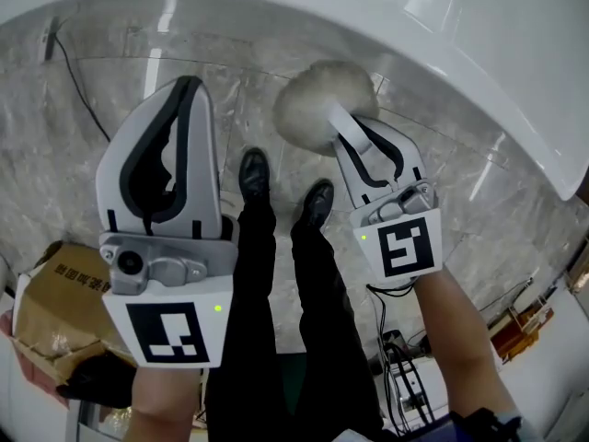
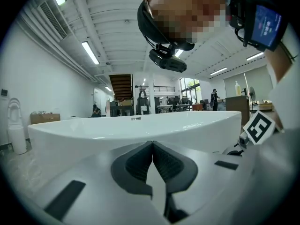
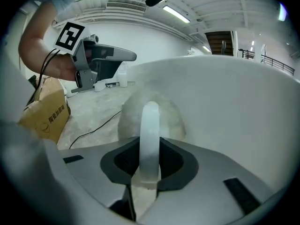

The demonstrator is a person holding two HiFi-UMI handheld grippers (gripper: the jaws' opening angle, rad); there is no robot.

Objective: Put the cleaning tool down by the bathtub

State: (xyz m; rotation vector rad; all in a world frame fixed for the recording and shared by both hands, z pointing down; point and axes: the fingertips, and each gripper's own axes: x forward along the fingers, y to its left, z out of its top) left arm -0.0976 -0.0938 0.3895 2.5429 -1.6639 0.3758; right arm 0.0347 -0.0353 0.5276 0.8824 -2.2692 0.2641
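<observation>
Jaws of the right gripper are closed on the translucent white handle of the cleaning tool, which is held upright between the pads. The tool's fluffy round head is positioned just beyond the jaw tips, over the marble floor and close beside the outer wall of the white bathtub; contact with the wall cannot be confirmed. Jaws of the left gripper are closed tip to tip, with nothing between them, and are pointed toward the bathtub rim. A cardboard box is seen at the person's left, and a black cable is laid across the floor beyond it.
</observation>
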